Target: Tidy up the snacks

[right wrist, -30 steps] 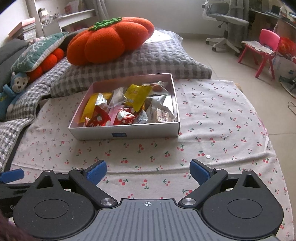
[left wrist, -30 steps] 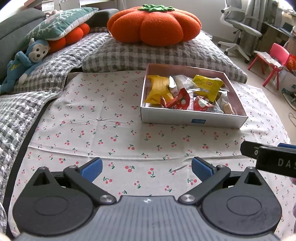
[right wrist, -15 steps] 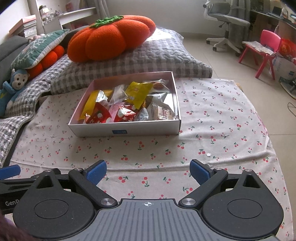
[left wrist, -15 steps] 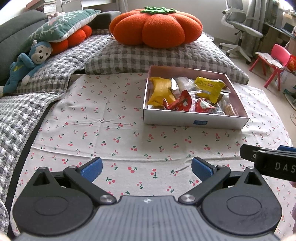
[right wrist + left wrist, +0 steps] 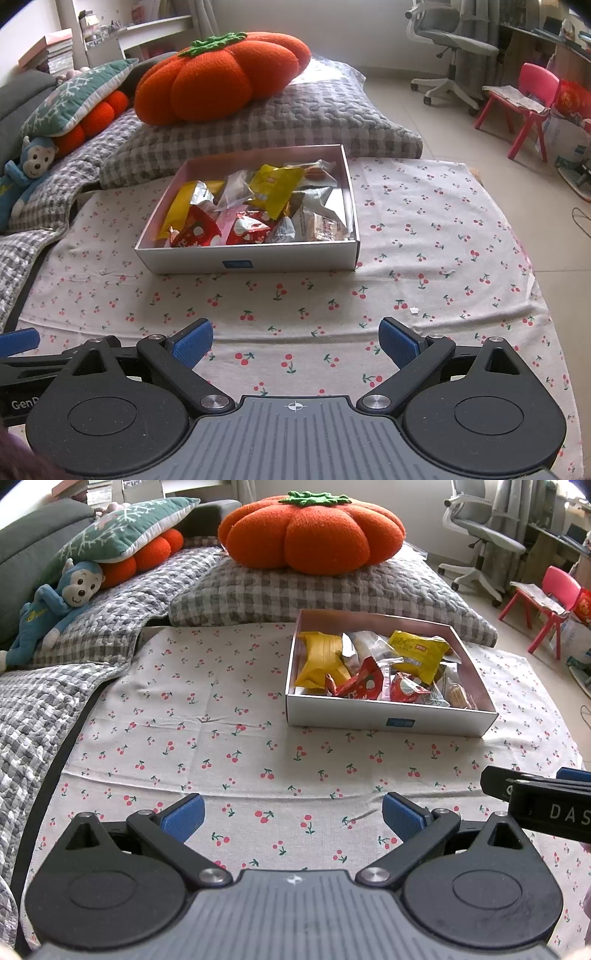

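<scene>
Both grippers [image 5: 291, 818] [image 5: 295, 341] gape; snack box [image 5: 255, 258] lies broadside.

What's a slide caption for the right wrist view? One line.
Open right gripper above a cherry-print cloth, facing a white box full of wrapped snacks.

One white box [image 5: 255, 258] sat there, holding two yellow packets [image 5: 271, 186], two red cherry-print packets [image 5: 364, 681] and several clear ones too jumbled to count. Two orange pumpkin cushions [image 5: 314, 535], one blue monkey toy [image 5: 55, 609].
</scene>
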`<act>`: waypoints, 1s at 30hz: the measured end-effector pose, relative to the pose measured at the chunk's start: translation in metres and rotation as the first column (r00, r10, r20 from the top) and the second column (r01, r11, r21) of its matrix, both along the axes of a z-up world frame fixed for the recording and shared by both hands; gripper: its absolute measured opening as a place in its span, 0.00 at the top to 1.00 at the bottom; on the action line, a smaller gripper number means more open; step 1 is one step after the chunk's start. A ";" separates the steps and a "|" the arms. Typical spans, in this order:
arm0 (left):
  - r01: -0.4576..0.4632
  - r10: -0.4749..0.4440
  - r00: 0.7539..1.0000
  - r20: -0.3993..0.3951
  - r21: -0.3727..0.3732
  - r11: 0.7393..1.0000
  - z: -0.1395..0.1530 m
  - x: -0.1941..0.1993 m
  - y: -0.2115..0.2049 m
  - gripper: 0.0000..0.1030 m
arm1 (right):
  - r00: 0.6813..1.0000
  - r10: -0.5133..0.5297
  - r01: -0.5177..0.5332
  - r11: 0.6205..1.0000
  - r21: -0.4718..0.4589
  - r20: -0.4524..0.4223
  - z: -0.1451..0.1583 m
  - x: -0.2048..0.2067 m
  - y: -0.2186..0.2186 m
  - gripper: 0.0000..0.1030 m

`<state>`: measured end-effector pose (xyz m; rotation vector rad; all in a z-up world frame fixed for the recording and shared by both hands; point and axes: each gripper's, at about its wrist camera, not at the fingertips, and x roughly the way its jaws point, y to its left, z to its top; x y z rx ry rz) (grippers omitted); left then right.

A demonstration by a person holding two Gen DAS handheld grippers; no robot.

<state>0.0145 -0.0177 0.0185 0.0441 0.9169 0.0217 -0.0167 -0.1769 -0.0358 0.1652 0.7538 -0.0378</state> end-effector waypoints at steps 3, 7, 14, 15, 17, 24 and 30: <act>0.000 0.000 1.000 0.000 0.000 1.000 0.000 0.000 0.000 0.00 | 1.000 0.000 0.000 1.000 0.002 -0.002 0.000 0.000 0.000 0.05; 0.000 0.000 1.000 -0.001 0.000 1.000 0.000 0.000 0.000 0.00 | 1.000 -0.001 0.001 1.000 0.002 -0.002 -0.001 0.000 0.000 0.05; 0.000 0.000 1.000 -0.002 -0.001 1.000 0.000 0.000 0.000 0.00 | 1.000 0.000 0.000 1.000 0.002 -0.003 -0.001 0.000 0.000 0.05; 0.000 0.000 1.000 -0.001 -0.001 1.000 0.000 0.000 0.000 0.00 | 1.000 -0.001 0.001 1.000 0.002 -0.003 -0.001 0.000 0.000 0.05; 0.000 0.000 1.000 -0.001 -0.001 1.000 0.000 0.000 0.000 0.00 | 1.000 0.000 0.000 1.000 0.002 -0.003 -0.001 0.000 0.000 0.05; -0.001 0.001 1.000 -0.004 -0.002 1.000 -0.001 0.000 0.000 0.00 | 1.000 -0.001 0.001 1.000 0.000 -0.004 -0.001 0.000 0.001 0.05; -0.001 0.001 1.000 -0.010 -0.005 1.000 -0.004 -0.001 0.000 0.00 | 1.000 0.001 -0.001 1.000 0.007 -0.001 -0.001 0.001 0.000 0.05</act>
